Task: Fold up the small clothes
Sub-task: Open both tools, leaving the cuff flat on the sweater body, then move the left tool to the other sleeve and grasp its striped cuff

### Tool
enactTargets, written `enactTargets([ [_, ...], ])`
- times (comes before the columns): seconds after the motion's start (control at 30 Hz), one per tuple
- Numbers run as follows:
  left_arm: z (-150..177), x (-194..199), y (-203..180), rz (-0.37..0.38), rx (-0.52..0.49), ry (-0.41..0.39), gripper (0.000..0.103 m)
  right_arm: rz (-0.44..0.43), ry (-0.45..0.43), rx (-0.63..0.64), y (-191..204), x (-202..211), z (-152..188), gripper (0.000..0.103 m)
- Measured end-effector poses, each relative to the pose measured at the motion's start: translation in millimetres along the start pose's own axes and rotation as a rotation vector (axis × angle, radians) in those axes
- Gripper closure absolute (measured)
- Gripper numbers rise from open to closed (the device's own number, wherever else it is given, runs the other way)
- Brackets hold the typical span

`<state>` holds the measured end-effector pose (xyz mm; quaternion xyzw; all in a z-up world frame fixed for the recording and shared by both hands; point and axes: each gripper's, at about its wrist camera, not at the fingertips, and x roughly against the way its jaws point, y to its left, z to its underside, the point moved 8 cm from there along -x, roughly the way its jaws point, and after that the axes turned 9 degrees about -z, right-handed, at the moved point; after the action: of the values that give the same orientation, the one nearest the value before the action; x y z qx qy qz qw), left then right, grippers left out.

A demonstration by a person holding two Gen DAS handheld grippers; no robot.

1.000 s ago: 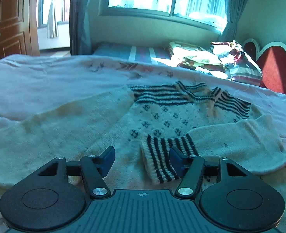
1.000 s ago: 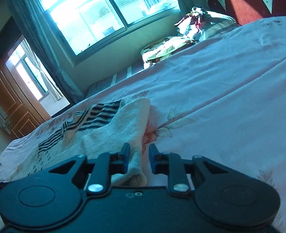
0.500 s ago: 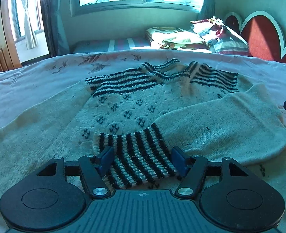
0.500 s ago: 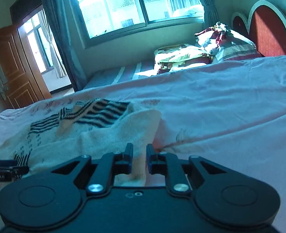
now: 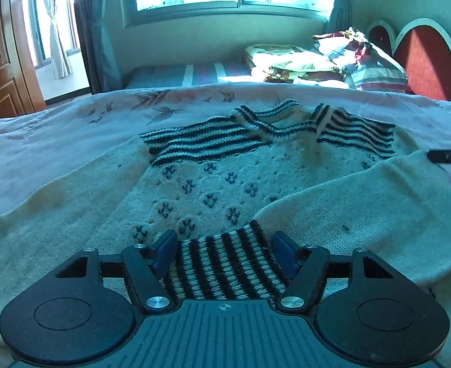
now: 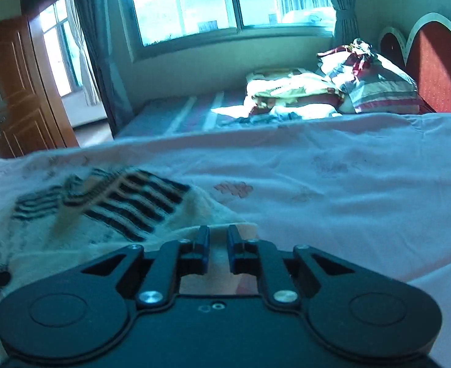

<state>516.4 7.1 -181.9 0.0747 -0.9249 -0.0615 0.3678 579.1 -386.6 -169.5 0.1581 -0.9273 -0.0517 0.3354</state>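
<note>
The small knitted sweater lies flat on the bed, filling the middle of the left view, with its right sleeve already folded across the body. The left gripper has its fingers spread wide on both sides of the striped cuff, low in the frame, and does not pinch it. The right gripper is at the bottom centre of its view, above the edge of the sweater; its fingers stand close with a narrow gap, and I cannot tell if cloth is between them. I think the risk is here: if the left fingers close too shallow, the thick cuff may slip out. They may also catch the layer under it and pull the sleeve out of place.
</note>
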Motion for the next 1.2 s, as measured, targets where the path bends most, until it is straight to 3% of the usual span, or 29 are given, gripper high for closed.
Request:
enactTargets([
  [0.1,-1.6,-2.6,2.3,-0.008,0.013,0.028,0.024,0.003,0.015,-0.014,-9.3,-3.7,2.5,0.100],
  [0.17,-4.2,2.5,3.7,-0.026,0.015,0.028,0.024,0.014,0.006,-0.016,-7.2,10.5,1.1,0.090],
  [0.3,-1.2,25.8,8.2,-0.018,0.035,-0.022,0.024,-0.068,-0.068,-0.017,3.2,67.0,17.0,0.090],
  [0.43,19.5,24.9,-1.7,-0.011,-0.003,0.008,0.024,-0.160,-0.040,0.093,38.2,96.3,56.3,0.094],
  [0.5,23.4,22.7,-1.5,-0.007,0.013,-0.007,0.021,-0.087,0.030,0.150,42.8,84.0,78.0,0.096],
  [0.53,23.5,21.8,-0.3,-0.003,0.017,-0.004,0.020,-0.073,0.003,0.158,45.2,83.9,79.3,0.095],
  [0.63,21.0,23.3,3.1,0.004,0.014,0.014,0.019,-0.056,0.028,0.117,49.6,81.8,68.7,0.092],
  [0.77,28.9,44.3,33.6,-0.019,0.063,0.004,0.019,-0.073,-0.049,0.057,57.4,110.1,57.4,0.086],
  [0.93,75.3,68.1,132.9,-0.041,0.314,0.059,0.019,-0.057,-0.024,0.009,70.9,123.6,70.8,0.085],
  [1.1,135.2,78.4,269.6,-0.110,0.723,0.086,0.019,-0.066,-0.014,-0.050,96.8,125.3,78.0,0.084],
  [1.2,150.2,76.3,316.8,-0.121,0.846,0.058,0.019,-0.067,-0.002,-0.037,119.4,119.2,76.4,0.084],
])
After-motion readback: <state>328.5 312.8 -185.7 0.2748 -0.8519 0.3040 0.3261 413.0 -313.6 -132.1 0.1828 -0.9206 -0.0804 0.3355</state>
